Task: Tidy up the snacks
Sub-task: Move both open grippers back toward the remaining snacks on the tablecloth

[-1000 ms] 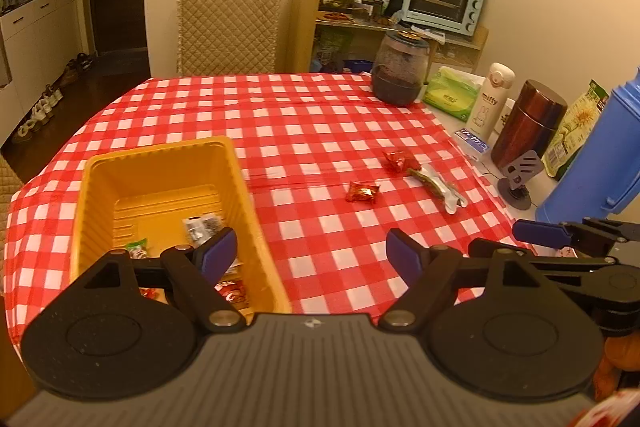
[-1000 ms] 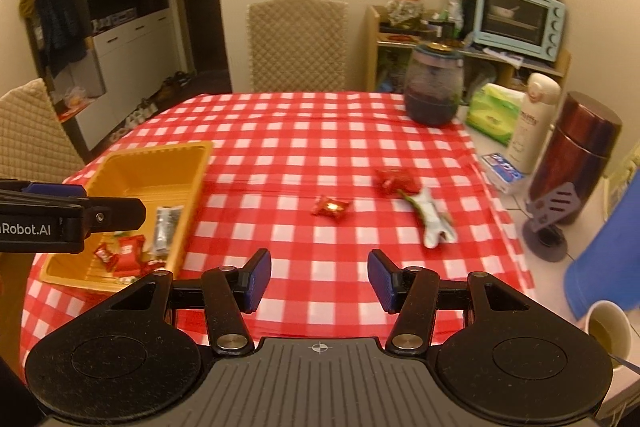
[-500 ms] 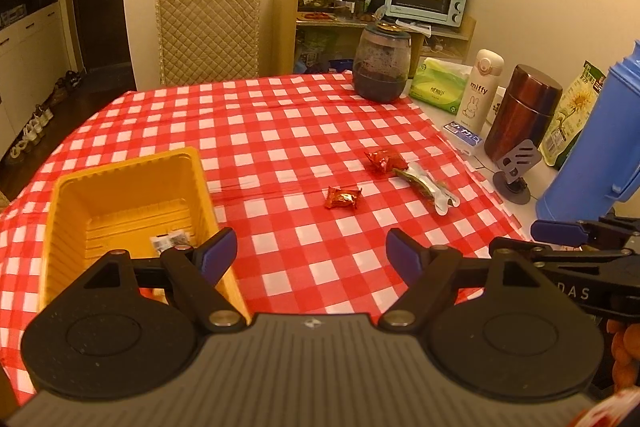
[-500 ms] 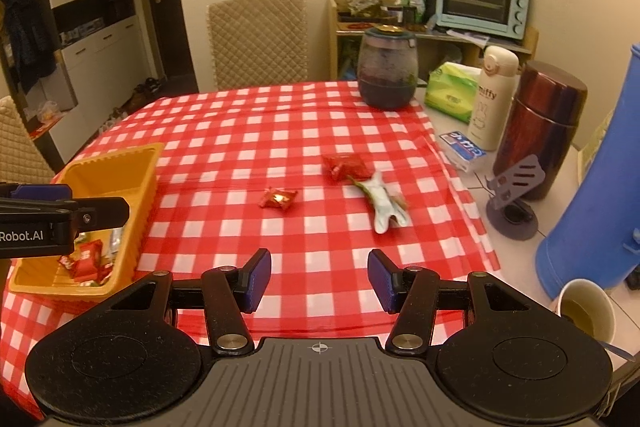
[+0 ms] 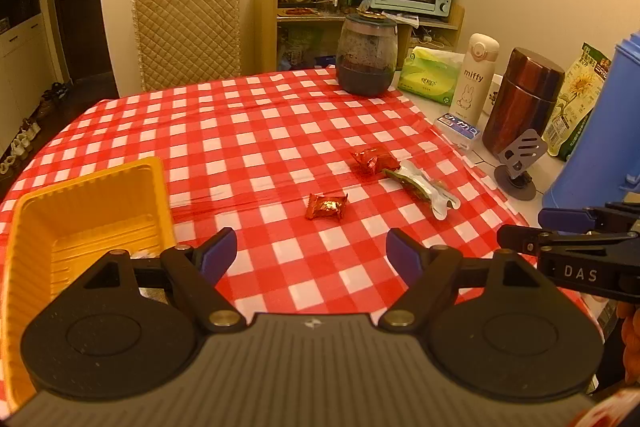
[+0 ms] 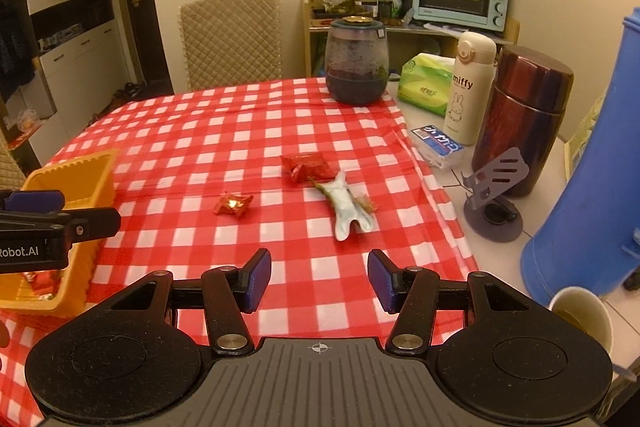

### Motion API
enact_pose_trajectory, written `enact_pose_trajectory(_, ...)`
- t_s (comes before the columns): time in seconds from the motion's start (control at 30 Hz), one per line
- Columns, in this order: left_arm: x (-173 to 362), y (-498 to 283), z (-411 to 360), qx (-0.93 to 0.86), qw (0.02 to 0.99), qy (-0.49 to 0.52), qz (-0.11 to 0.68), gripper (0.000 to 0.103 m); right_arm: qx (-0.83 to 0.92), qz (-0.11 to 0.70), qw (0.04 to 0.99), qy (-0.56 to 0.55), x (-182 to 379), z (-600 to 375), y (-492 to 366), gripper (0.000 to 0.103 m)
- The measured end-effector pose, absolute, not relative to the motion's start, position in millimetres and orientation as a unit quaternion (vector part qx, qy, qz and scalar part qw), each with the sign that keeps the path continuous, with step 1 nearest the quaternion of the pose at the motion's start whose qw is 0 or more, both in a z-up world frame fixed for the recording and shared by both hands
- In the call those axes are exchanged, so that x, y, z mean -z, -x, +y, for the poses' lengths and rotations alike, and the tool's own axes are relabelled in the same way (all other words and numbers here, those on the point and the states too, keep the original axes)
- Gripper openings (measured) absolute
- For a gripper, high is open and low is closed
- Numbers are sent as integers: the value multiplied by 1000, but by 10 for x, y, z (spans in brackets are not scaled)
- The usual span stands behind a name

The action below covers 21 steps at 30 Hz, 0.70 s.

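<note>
Snacks [image 6: 233, 205] on checked cloth [image 6: 248, 131] — three; both tools [image 5: 311, 254] [image 6: 319, 279] spread, empty — one yellow bin [image 5: 86, 203].

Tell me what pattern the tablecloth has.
Red and white checks; the tablecloth shows best in the left wrist view.

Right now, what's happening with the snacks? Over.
Both hand-held grippers, left and right, open, empty. Three snacks loose on the tablecloth: small candy, red packet, white wrapper. Yellow basket at left. Path clear.
</note>
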<state>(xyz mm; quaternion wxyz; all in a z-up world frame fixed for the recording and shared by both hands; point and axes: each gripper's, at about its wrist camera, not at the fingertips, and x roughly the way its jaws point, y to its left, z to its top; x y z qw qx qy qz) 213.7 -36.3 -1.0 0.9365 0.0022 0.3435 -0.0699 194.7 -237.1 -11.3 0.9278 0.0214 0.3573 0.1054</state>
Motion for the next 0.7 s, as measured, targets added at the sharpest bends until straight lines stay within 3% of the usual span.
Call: enact_pose_trajectory(0.7, 546, -3052, -487, 69, 919, 14, 387, 80, -146, 350, 925, 16, 661, -2416, -2881, 53)
